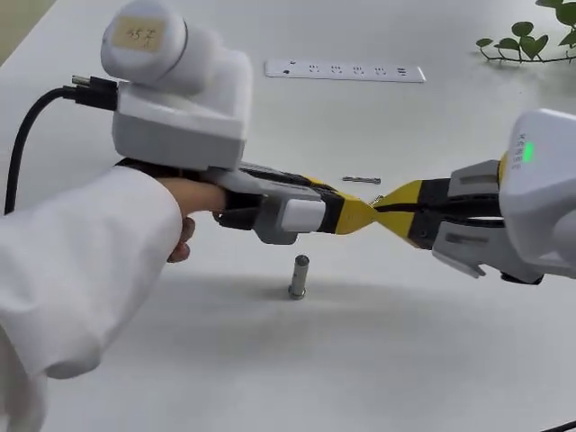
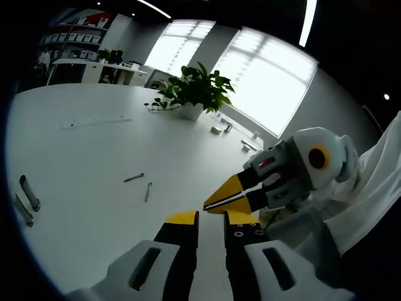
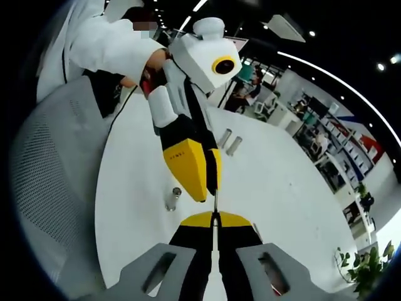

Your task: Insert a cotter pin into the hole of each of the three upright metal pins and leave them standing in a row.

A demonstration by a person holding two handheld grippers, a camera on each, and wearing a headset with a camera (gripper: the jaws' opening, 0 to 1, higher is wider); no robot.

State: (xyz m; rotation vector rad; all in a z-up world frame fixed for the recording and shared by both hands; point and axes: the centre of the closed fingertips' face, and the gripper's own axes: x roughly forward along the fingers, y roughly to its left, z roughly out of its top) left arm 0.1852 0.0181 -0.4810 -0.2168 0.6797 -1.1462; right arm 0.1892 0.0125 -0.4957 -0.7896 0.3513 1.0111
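While the thin wire cotter pin (image 3: 215, 202) stands pinched at its lower end in the right claw (image 3: 215, 221), whose yellow tips are pressed together on it, its free end reaches the tips of the left claw (image 2: 212, 219). That claw stands a narrow gap apart, with nothing clamped that I can make out. Both meet in the air near the short upright steel pin (image 1: 299, 276) on the white counter (image 1: 405, 360). I judge this a re-seating of the cotter pin before insertion: hold the wire straight, let one claw clamp before the other frees, then line it with the cross hole without toppling the steel pin. Another cotter pin (image 1: 361, 180) lies beyond.
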